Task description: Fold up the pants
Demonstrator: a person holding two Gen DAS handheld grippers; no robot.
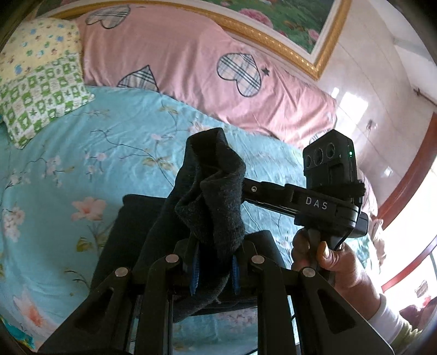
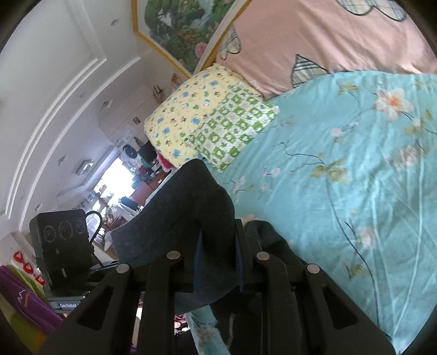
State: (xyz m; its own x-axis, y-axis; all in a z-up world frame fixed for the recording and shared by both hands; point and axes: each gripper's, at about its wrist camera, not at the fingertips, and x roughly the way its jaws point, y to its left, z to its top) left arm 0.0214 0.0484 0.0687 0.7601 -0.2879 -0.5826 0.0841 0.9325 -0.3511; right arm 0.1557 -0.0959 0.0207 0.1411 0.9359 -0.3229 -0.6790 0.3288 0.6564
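Showing the pants [image 1: 210,191] lifted off the bed, with one edge bunched between each gripper's jaws so that the cloth can be carried over and doubled on itself; part of the garment lies flat on the bedsheet [image 1: 68,169] below. The fabric is a dark charcoal knit, soft and slightly fuzzy, and it slumps into thick rounded folds rather than sharp creases. The left gripper [image 1: 214,269] is clenched on a hanging wad of this cloth between blue-padded fingers; the right gripper [image 2: 218,269] likewise grasps a broad fold, its body and the holding hand [image 1: 327,262] appearing to the right in the left wrist view. Beneath lies a smooth, glossy turquoise sheet printed with blossoms. Farther off rest a green-checked pillow [image 1: 41,95] and a pink quilt [image 1: 191,60] with plaid hearts, below a gilt-framed picture [image 1: 286,21].
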